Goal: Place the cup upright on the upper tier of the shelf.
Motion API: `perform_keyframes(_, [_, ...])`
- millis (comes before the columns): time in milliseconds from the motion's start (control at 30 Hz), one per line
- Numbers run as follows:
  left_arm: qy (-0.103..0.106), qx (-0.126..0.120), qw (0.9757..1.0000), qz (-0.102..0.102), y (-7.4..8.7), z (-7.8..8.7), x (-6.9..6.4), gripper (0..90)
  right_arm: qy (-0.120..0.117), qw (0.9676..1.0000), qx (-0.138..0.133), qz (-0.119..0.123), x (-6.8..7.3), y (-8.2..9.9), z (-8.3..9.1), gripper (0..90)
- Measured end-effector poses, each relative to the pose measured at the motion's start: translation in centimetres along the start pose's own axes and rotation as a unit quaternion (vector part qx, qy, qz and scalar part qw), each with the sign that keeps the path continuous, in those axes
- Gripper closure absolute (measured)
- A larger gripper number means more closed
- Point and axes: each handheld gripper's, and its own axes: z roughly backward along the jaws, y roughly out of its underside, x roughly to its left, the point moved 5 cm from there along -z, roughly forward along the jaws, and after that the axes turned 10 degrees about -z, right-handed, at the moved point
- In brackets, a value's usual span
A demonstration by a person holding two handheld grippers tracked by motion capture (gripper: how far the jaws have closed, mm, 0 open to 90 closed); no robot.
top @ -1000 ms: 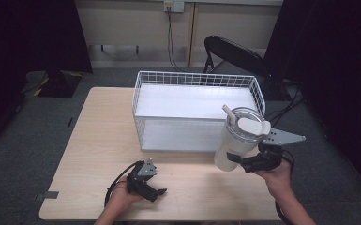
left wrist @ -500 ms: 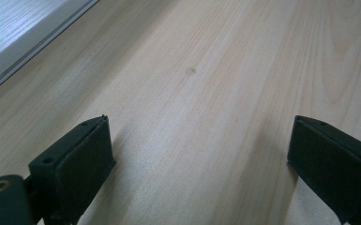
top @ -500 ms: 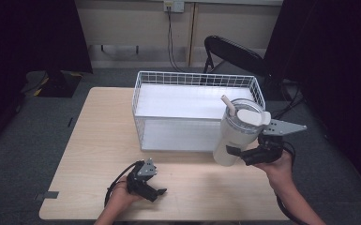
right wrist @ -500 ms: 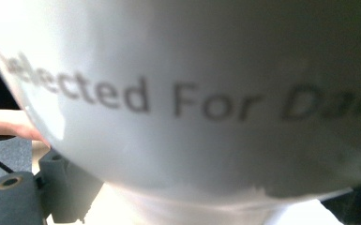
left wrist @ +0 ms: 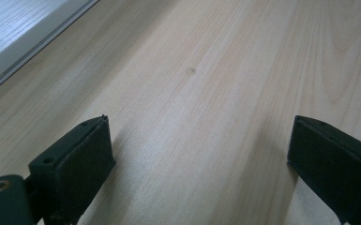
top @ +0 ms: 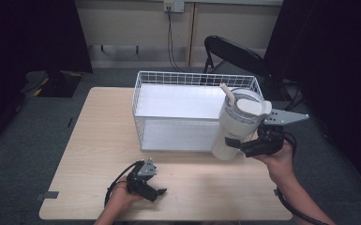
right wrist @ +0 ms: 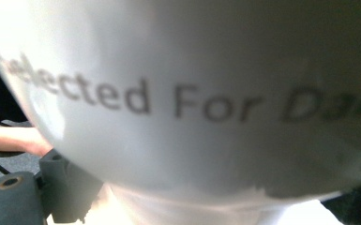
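The left gripper [top: 145,183] sits low on the wooden table [top: 98,140], close to the near edge, with a hand behind it. In the left gripper view its two black jaws stand wide apart, and there is just bare wood between them. It holds nothing.

A bit farther back and off to the right, the right gripper [top: 244,146] holds a big white cup [top: 236,129]. Its jaws are closed on the lower part of the cup. The cup is up off the table and stands almost straight. It hangs at the front right corner of the wire basket [top: 169,77], partly in front of the wires. In the right gripper view the cup [right wrist: 183,93] is very close, with blurry grey words on its side.

The cup has a clear lid [top: 246,104] and a pale straw [top: 227,93] that sticks up and leans a little.

The white basket sits at the back of the table. Behind it stands a black chair [top: 234,54].
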Motion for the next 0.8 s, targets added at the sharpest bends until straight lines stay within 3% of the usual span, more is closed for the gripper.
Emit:
perform_keyframes(433, [0.0,0.0,1.0,0.0,0.0,0.0,0.0,6.4,-0.004,0.9998,-0.015,-0.012,-0.2,-2.8,0.3,9.6])
perform_keyframes(800, [-0.001,-0.005,1.0,0.005,-0.1,-0.1,0.0,6.3,-0.003,0.9998,-0.018,-0.007,-0.1,-4.7,0.3,9.6])
